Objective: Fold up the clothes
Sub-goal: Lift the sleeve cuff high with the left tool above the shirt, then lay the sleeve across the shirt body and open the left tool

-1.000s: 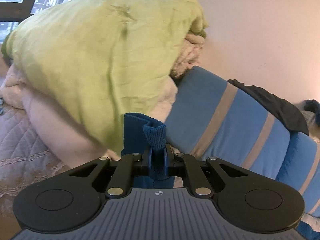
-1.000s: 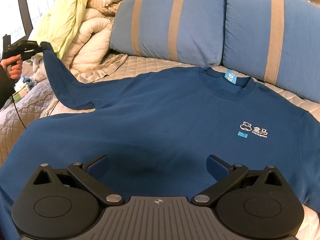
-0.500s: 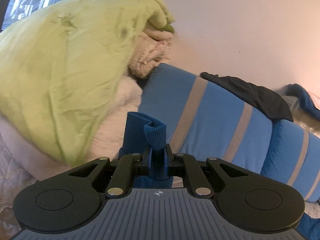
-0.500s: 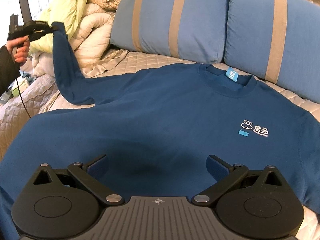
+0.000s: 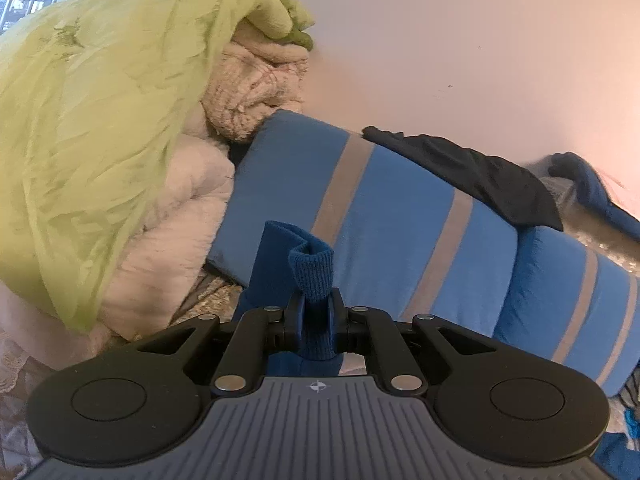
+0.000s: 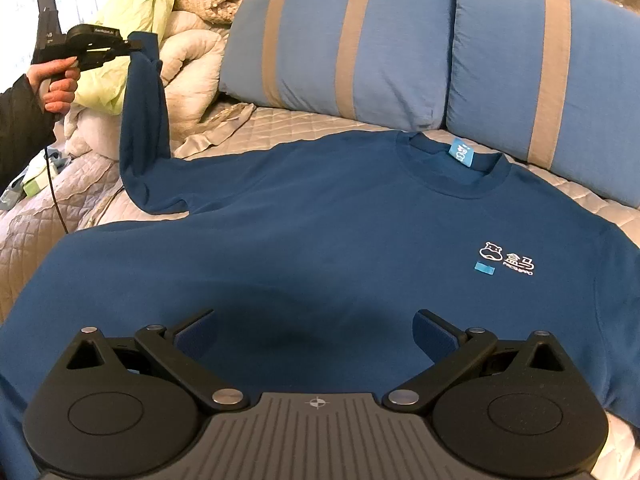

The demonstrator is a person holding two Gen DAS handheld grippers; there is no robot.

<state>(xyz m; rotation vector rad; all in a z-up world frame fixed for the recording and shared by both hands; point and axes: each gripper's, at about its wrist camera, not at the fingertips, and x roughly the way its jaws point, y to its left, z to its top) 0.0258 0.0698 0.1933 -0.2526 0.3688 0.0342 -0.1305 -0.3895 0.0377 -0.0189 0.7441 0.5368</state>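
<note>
A: Left wrist view first. What's different from a second ago?

B: The green quilt [image 5: 100, 128] has slid off to the left and the striped pillow [image 5: 380, 216] now fills the middle, so the left hand-held gripper [image 5: 316, 322] has swung toward the head of the bed. Its jaws are clamped nearly together on the ribbed cuff [image 5: 312, 276] of the sleeve, which pokes up between them.

A: And the right wrist view?

B: There the sleeve [image 6: 142, 120] was trailing low a second ago; now it hangs almost straight down from the left hand-held gripper [image 6: 134, 45], raised off the bed [image 6: 48, 208]. The blue sweatshirt [image 6: 320, 248] itself lies flat, front up, collar toward the pillows.

A: Meaning?

B: I'd judge the sleeve fold is under way: it is lifted and ready to be carried across the chest.

A: The other one?

B: The right hand-held gripper [image 6: 316, 330] hangs over the lower body of the sweatshirt, jaws spread wide, grasping nothing.
</note>
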